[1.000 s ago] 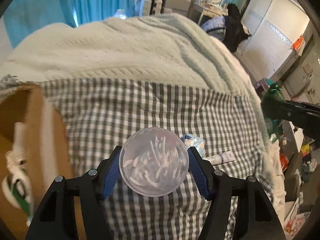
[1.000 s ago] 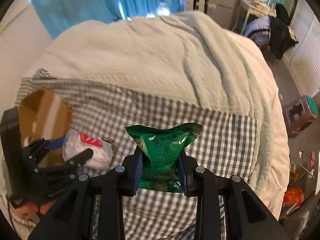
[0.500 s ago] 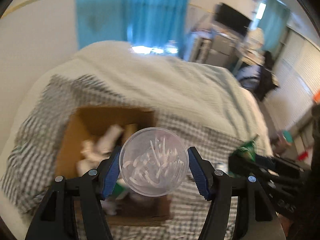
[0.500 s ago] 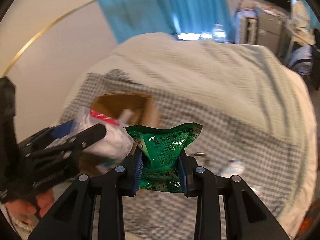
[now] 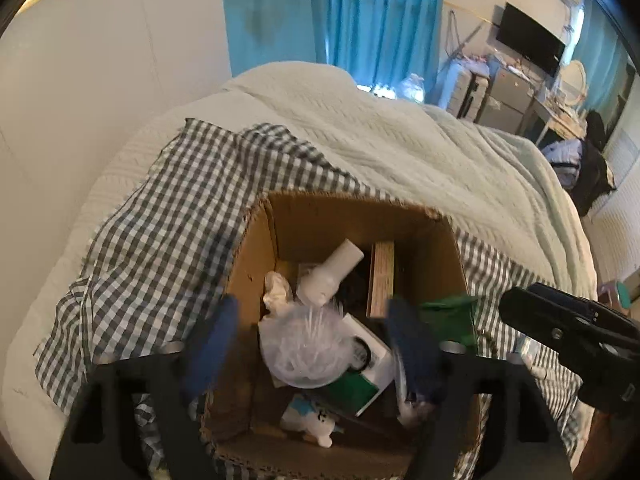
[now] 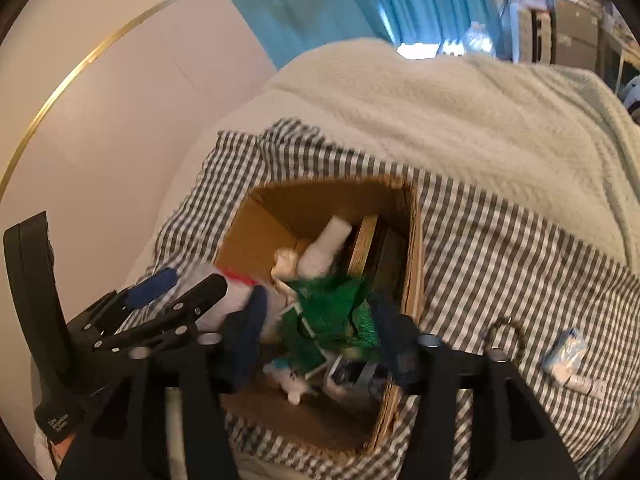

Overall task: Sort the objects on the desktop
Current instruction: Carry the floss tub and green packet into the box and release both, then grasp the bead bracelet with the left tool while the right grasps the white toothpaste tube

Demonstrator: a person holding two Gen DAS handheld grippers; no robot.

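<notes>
- The left gripper [image 5: 312,344] has its blue-padded fingers [image 5: 212,340] spread wide over the open cardboard box [image 5: 436,248]; the clear plastic tub [image 5: 308,352] sits between them, touching neither.
- The right gripper [image 6: 320,336] is also parted, the green sachet [image 6: 332,312] blurred between its pads above the box's contents.
- The box rests on a checked cloth [image 5: 168,216], with a white bottle [image 5: 332,276] inside at the far end.

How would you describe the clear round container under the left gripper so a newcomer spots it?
Find the open cardboard box on the checked cloth. Between the left gripper's spread blue pads sits the clear round container, above the box's contents. Unlike the opaque white bottle behind it, it is see-through, with thin white sticks inside.
</notes>
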